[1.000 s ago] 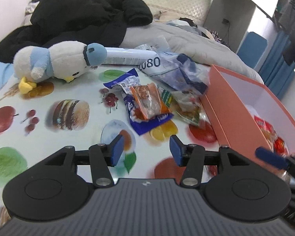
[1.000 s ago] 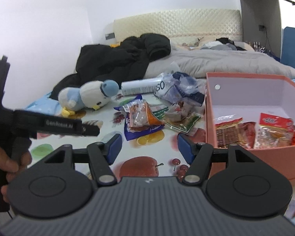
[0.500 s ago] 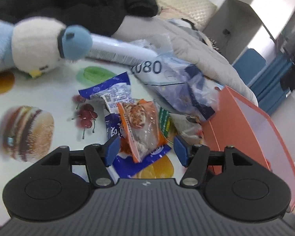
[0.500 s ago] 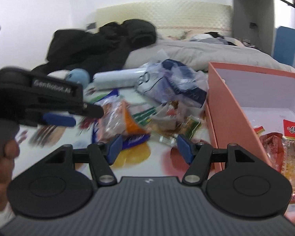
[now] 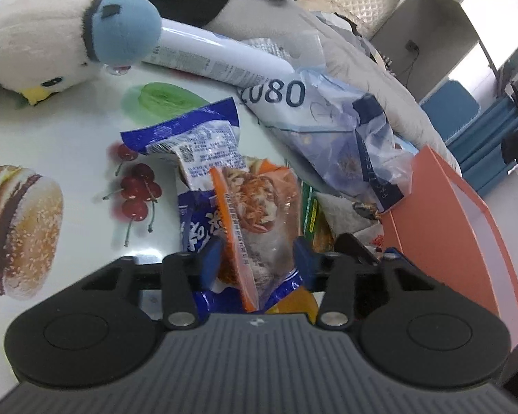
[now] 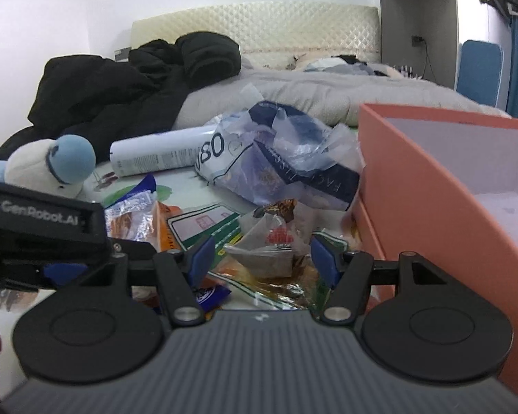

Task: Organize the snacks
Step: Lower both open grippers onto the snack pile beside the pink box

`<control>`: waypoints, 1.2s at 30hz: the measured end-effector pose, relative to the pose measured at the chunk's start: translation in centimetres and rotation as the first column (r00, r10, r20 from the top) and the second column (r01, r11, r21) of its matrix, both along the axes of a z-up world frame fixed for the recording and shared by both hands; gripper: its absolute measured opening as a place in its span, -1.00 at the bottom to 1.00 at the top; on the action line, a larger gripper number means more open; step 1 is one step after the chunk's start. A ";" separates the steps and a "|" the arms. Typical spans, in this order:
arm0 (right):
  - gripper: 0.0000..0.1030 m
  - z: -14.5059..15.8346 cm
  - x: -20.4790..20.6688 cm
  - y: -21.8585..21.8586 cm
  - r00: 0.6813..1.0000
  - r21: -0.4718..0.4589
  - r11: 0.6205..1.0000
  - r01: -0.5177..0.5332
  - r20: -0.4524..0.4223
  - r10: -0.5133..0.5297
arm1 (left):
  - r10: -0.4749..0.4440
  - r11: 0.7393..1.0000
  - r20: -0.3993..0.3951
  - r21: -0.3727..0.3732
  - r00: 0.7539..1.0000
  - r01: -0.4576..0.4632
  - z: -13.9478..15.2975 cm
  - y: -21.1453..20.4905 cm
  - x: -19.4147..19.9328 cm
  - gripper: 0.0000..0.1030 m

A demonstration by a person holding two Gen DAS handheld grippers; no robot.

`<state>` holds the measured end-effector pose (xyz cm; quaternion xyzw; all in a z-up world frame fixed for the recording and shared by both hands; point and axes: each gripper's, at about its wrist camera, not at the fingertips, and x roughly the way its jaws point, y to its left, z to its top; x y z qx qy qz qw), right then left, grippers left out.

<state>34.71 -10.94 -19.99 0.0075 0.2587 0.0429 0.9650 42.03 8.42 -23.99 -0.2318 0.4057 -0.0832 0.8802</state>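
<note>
Now both grippers have dropped beside the orange box (image 5: 442, 214); the left gripper (image 5: 255, 260) has been closing around the orange snack packet (image 5: 259, 203), not yet pinching, while the right gripper (image 6: 260, 253) hangs open.

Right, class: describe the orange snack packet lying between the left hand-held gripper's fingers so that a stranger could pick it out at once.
Start at the salmon-pink box on the fruit-print tablecloth and look at the heap of wrappers beside it. On top of a blue and white packet lies the orange snack packet. Only it has orange edges with a clear window showing pale shredded food.
</note>
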 end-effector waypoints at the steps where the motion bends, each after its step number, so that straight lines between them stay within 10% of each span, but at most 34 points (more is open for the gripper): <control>1: 0.23 -0.2 0.3 0.0 1.000 0.004 1.000 0.010 -0.009 -0.009 | 0.000 1.000 -0.002 0.005 1.000 0.000 -0.1 0.0 0.0 -0.10; 36: -0.06 3.1 -9.8 -0.7 0.987 0.005 0.995 -0.102 -0.122 0.102 | 0.067 0.998 0.031 -0.021 0.997 -0.066 1.9 2.0 -17.3 -0.37</control>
